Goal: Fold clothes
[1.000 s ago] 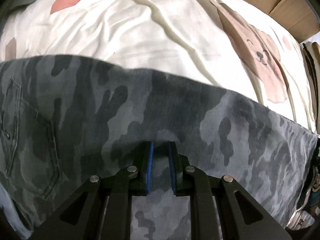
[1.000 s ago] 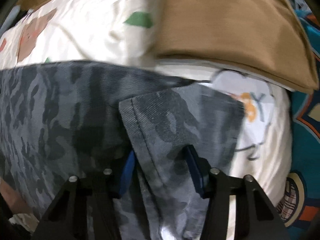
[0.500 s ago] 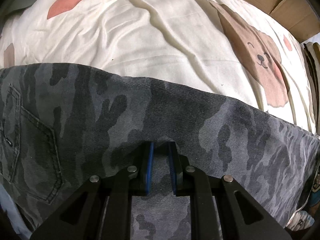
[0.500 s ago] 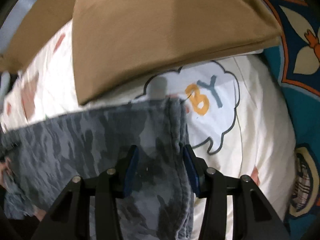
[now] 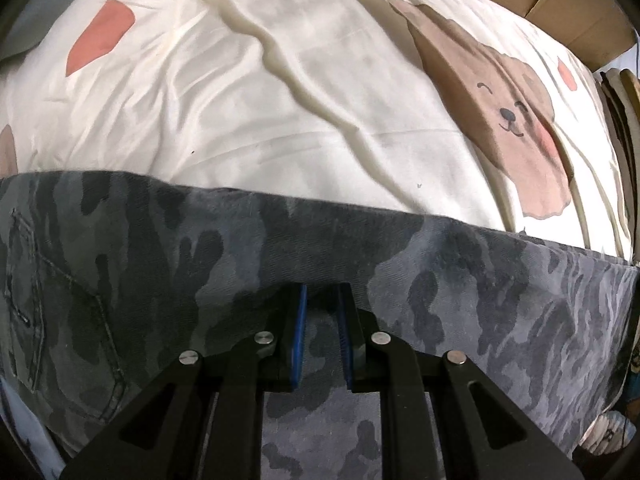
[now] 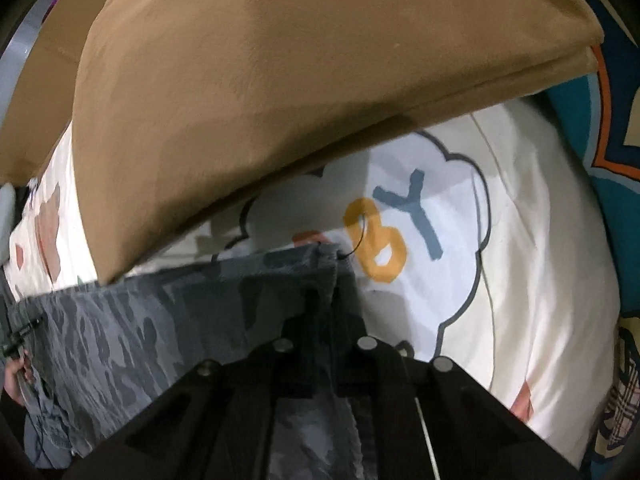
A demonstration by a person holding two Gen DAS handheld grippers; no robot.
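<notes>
Left wrist view: left hand-held gripper (image 5: 322,308) pinches camo pants (image 5: 160,264), pads nearly together w/ cloth between. Right hand-held gripper (image 6: 324,292) is clamped on the pants' hem corner. Pants hang ahead of both, over the printed bedsheet (image 5: 280,100). Denim-ish twill looks soft but weighty; best held at hems/seams. Only right view shows a tan folded garment (image 6: 300,80) beyond; only left shows a back pocket (image 5: 48,300).

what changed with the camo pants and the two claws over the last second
The right claw, open around the hem a second ago, has closed on the camo pants and carried that end toward the brown cushion. The left claw stays clamped on the pants' folded edge; more of the cream sheet now shows beyond it.
</notes>
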